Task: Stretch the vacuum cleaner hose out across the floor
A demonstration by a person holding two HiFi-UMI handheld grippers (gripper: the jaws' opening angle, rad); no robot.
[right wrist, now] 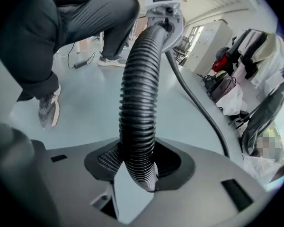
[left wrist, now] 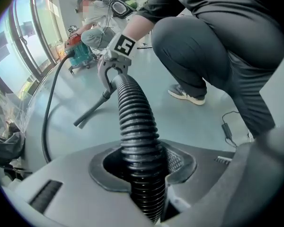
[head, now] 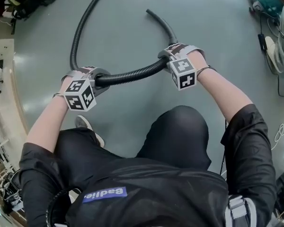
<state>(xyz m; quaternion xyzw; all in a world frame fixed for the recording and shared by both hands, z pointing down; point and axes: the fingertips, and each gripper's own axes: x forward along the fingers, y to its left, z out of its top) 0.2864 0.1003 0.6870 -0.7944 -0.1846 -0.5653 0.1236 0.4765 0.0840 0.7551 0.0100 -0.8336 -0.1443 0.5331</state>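
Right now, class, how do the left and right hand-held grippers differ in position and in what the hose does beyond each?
The left hand-held gripper sits nearer the person; the right hand-held gripper is held farther out. Beyond the left one the hose runs off in a long loop; beyond the right one only a short curved end sticks out. Both clamp the ribbed hose.

Head view: above, steeply down, left gripper (head: 99, 79) and right gripper (head: 166, 61) near. Gripper views: close along own jaws, facing each other. Shared: vacuum cleaner hose (head: 132, 74) span between them.
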